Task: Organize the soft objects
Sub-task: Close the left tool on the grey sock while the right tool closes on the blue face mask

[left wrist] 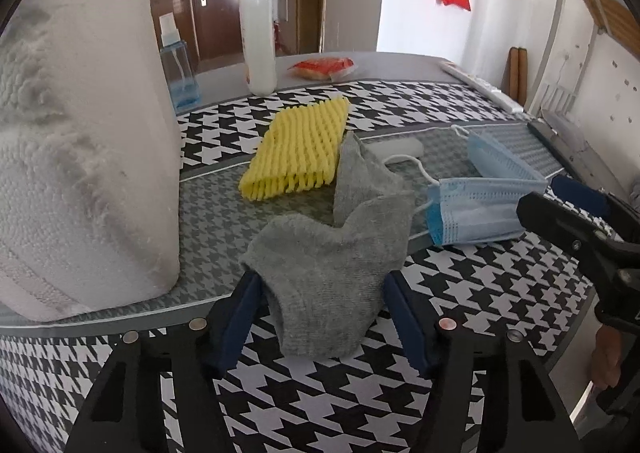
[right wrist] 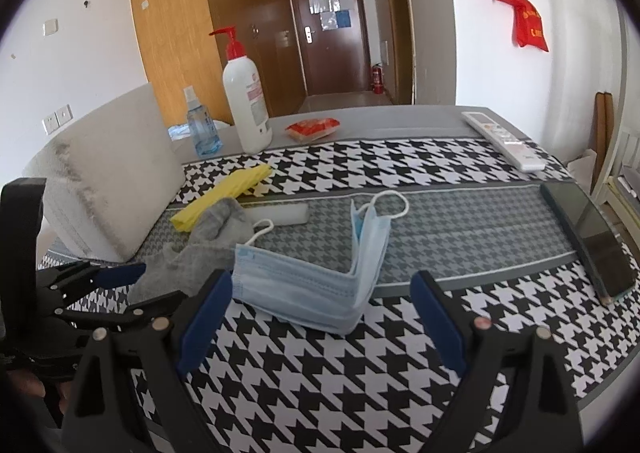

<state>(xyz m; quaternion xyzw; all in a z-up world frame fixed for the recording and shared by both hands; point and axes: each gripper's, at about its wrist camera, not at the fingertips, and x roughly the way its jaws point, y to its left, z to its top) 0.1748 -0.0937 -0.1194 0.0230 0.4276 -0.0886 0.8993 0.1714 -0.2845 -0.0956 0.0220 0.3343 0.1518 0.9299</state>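
Left gripper [left wrist: 322, 327] spread wide, sock [left wrist: 324, 277] lying dead ahead between the pads on the worktop [left wrist: 360, 405], long axis running away toward the yellow net [left wrist: 298, 149]; right gripper [right wrist: 322, 317] equally spread, straddling the mask [right wrist: 316, 277].

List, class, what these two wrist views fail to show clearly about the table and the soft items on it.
1. Left view: the paper towel roll hides the table behind it and is cut off at the left edge.
2. Left view: the grey sock covers the near corner of the yellow foam net.
3. Right view: the print on the pump bottle is too small to read.
4. Right view: the sock partly hides the flat white object; unidentifiable.
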